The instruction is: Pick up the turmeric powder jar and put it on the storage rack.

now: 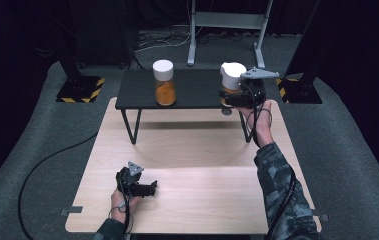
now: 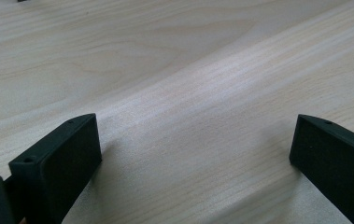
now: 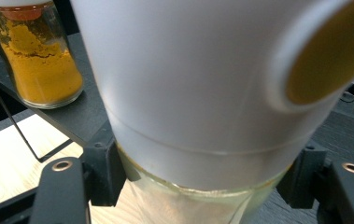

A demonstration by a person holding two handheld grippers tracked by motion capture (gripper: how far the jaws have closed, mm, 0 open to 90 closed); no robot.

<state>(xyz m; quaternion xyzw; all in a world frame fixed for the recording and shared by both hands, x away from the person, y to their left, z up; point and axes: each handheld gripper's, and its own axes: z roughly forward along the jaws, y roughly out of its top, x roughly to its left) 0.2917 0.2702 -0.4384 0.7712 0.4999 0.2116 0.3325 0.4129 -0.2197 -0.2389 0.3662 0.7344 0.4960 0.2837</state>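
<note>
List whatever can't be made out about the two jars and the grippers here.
- Held jar, right gripper view: its base is cut off by the bottom edge, and it is blurred by closeness.
- Right gripper, high view: its grey plate and body hide the jaws and the jar's lower part.
- Second jar, high view: any label is too small to read.
- Left gripper, high view: jaw gap too small to judge.

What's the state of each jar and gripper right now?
left gripper: open, holding nothing, low over the wooden table.
right gripper: shut on the glass body of the right jar, at the right end of the black shelf.
right jar: white lid on, tilted.
left jar: upright on the shelf, white lid on, orange powder inside, untouched.
</note>
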